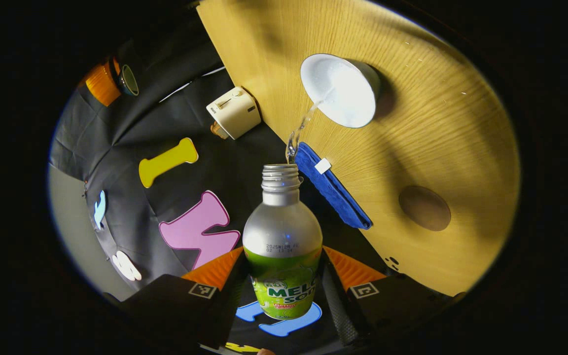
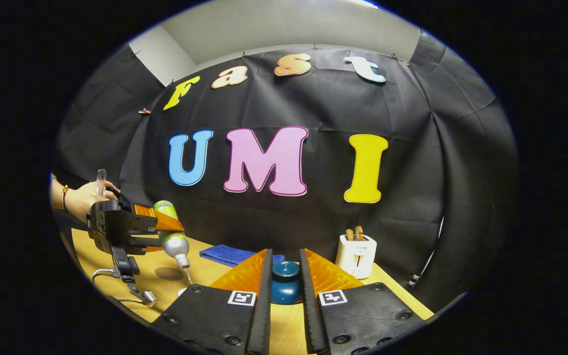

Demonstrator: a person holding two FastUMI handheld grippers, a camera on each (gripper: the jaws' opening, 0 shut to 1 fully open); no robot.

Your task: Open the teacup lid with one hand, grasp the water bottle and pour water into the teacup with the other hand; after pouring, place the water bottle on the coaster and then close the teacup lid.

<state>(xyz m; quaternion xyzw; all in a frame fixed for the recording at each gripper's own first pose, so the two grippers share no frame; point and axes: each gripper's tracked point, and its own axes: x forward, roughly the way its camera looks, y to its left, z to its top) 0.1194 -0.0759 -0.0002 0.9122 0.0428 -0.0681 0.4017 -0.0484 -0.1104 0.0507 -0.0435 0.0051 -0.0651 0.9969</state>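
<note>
The left tongs (image 1: pixel 284 291) are closed on the water bottle (image 1: pixel 282 246), both fingers pressed against the labelled lower body, bottle tipped so its open neck points at the teacup (image 1: pixel 339 89). A thin stream of water (image 1: pixel 303 123) is seen leaving the neck and landing just inside the cup's near rim. The cup sits uncovered on the worktop (image 1: pixel 437 128), with the blue cloth (image 1: pixel 331 185) just beside the stream's path and the round coaster (image 1: pixel 424 208) near it, apart from the cup. The right tongs (image 2: pixel 285 286) are closed on the teacup lid (image 2: pixel 285 281), gripped by its knob and held clear of the cup; in the right gripper view the left tongs (image 2: pixel 158 231) and the holding hand (image 2: pixel 79 197) are seen with the bottle (image 2: pixel 171 231) tilted neck-down. Step judged: pouring, partway. The stream enters close to the rim, so the neck is best shifted slightly toward the cup's centre and the tilt kept shallow and steady; a steeper tilt likely overshoots or wets the cloth. Fill level cannot be read through the glare in the cup. The bottle should be righted before it is carried to the coaster, with the lid kept off until then.
</note>
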